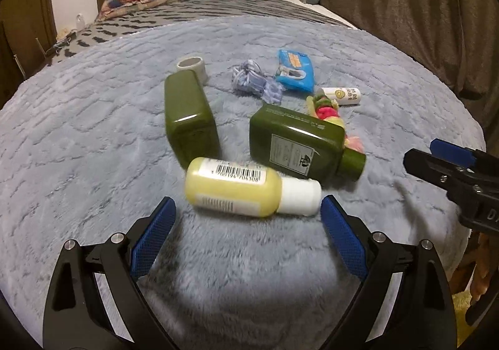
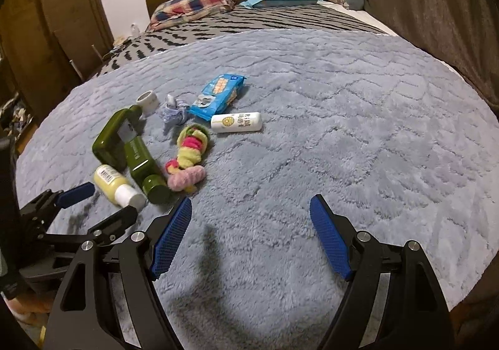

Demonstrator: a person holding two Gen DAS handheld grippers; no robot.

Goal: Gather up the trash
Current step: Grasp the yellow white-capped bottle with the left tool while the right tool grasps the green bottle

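A: What is lying nearest the left gripper [image 1: 246, 216]?

B: A pale yellow bottle [image 1: 237, 186] with a white cap and a barcode label is lying on its side in the lower centre of the left wrist view, just beyond the spread blue pads [image 1: 154, 236], not touching them. The jaws are standing wide apart, holding nothing.

A: And reading leftward to rightward across the grey fleece blanket [image 1: 78, 138]?

B: A dark green bottle [image 1: 190, 113] is lying at centre left, with a small beige tape roll [image 1: 193, 68] at its far end. A crumpled lilac wrapper [image 1: 255, 83] is sitting at upper centre, then a blue wipes pack [image 1: 294, 69]. A second green bottle [image 1: 299, 141], labelled, is lying at centre right, touching a pink-and-yellow fabric bundle [image 1: 326, 110]. A small white tube [image 1: 341, 96] is lying just beside that.

A: Is anything crowding the yellow bottle?

B: Both green bottles are lying just behind it, close or touching.

A: The right gripper [image 2: 251, 219]?

B: Its jaws are standing apart over bare blanket in the lower centre of the right wrist view, well to the right of the clutter.
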